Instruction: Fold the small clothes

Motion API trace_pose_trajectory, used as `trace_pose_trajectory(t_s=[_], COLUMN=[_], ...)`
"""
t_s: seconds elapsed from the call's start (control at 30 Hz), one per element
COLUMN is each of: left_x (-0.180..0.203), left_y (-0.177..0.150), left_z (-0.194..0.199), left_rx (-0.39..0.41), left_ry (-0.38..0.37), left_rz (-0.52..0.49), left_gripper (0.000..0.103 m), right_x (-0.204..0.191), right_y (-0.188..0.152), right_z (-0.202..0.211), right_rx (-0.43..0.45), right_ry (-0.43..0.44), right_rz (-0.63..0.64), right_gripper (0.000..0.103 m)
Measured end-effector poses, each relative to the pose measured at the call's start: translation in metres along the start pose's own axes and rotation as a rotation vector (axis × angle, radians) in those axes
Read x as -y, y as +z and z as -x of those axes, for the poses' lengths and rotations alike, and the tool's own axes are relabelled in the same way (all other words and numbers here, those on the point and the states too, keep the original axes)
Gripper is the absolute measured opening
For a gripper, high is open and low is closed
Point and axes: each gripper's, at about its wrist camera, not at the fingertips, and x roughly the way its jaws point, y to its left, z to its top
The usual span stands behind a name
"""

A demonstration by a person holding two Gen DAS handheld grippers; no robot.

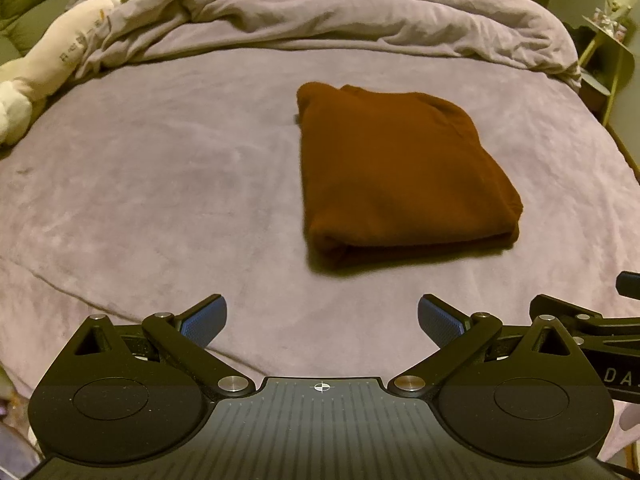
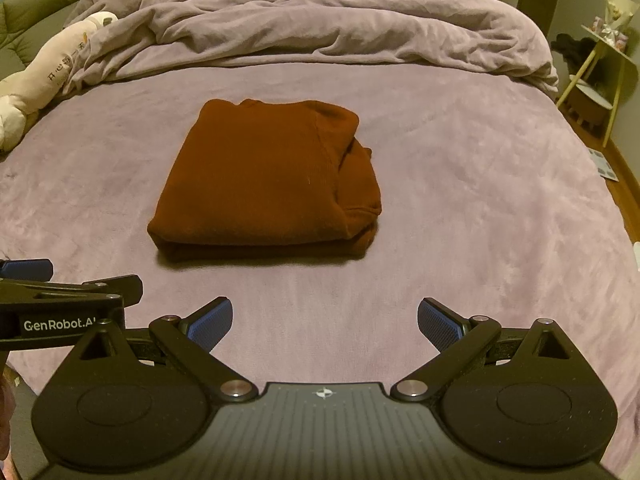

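My left gripper [image 1: 322, 322] and right gripper [image 2: 325, 324] hover with jaws spread wide and empty, short of the rust-brown garment [image 2: 266, 180] lying folded in a squat bundle mid-bed on the mauve blanket [image 2: 460, 220]. It looks soft, thick and light; I judge the stacked near edge the surest place to pinch, catching all layers together.
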Motion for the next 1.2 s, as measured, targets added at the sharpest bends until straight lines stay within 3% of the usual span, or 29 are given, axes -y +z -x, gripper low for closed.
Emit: trace_pose_trajectory(t_s=[0.53,0.67,1.2], left_x=[0.001,-0.001,-0.002], left_y=[0.001,0.0,0.005], left_z=[-0.003,-0.005,-0.033], left_rx=[-0.007,-0.01,-0.051], left_ry=[0.005,0.004,0.026], left_rz=[-0.004,-0.001,-0.013], left_gripper=[0.103,0.103,0.103], right_x=[0.0,0.006,0.001], right_y=[0.001,0.002,0.004], right_z=[-0.002,-0.005,-0.031], right_rx=[-0.007,-0.025,-0.075], right_ry=[0.003,0.038,-0.011], right_rz=[-0.004,-0.042,-0.024], right_gripper=[0.099,0.099,0.099])
